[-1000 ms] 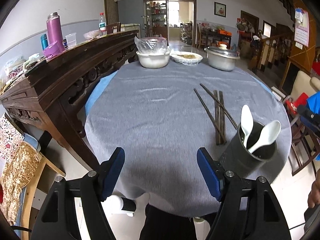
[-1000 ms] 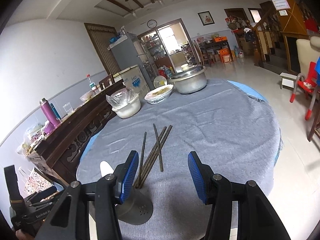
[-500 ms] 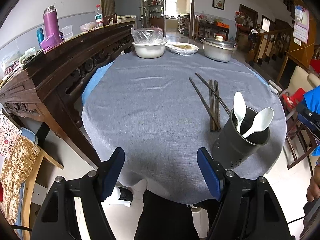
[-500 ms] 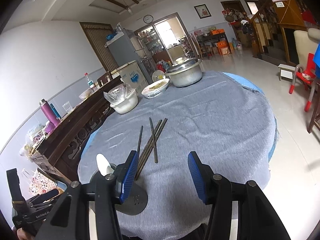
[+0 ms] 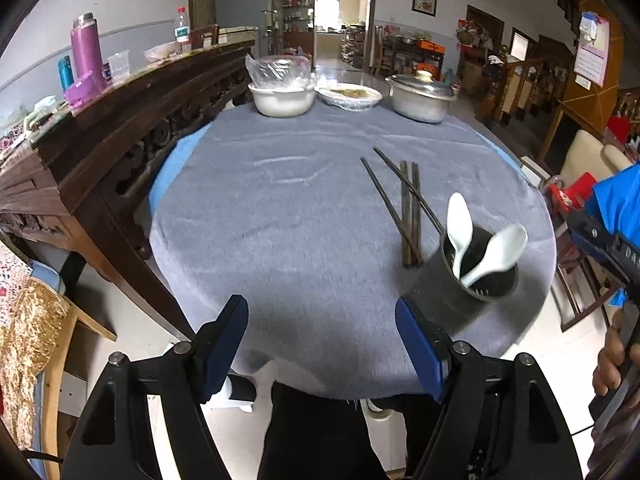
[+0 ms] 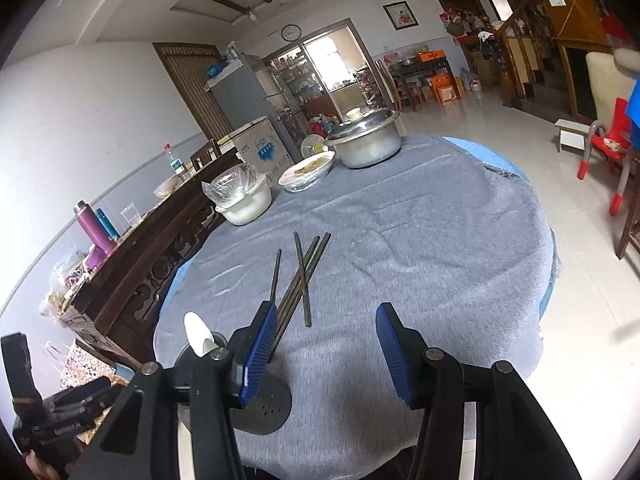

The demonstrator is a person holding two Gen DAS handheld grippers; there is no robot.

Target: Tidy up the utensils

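The left gripper (image 5: 320, 344) hung over the near edge of the round table (image 5: 280, 220), its blue pads spread wide with nothing between them. The right gripper (image 6: 326, 354) was likewise released and empty, poised above the near part of the grey cloth (image 6: 440, 260).

A dark holder (image 5: 480, 268) stood near the near right edge of the table, tilted in the left view, with two white spoons (image 5: 460, 228) leaning in it, bowls up. In the right wrist view the holder (image 6: 260, 408) sat just beside the left finger of that gripper, partly hidden by it, and only one spoon (image 6: 198, 334) showed.

Four dark chopsticks (image 5: 408, 208) lay loose on the cloth just beyond the holder, toward the table's middle; two lay side by side, one crossed over them, and one lay a little apart on the left. Their near ends reached close to the holder; whether any touched it could not be told.

Along the far edge stood a white bowl (image 5: 282, 98) under plastic wrap, a plate (image 5: 348, 96) of food and a lidded metal pot (image 5: 420, 98). A carved wooden sideboard (image 5: 100, 140) ran along the table's left side, carrying a purple flask (image 5: 86, 52).
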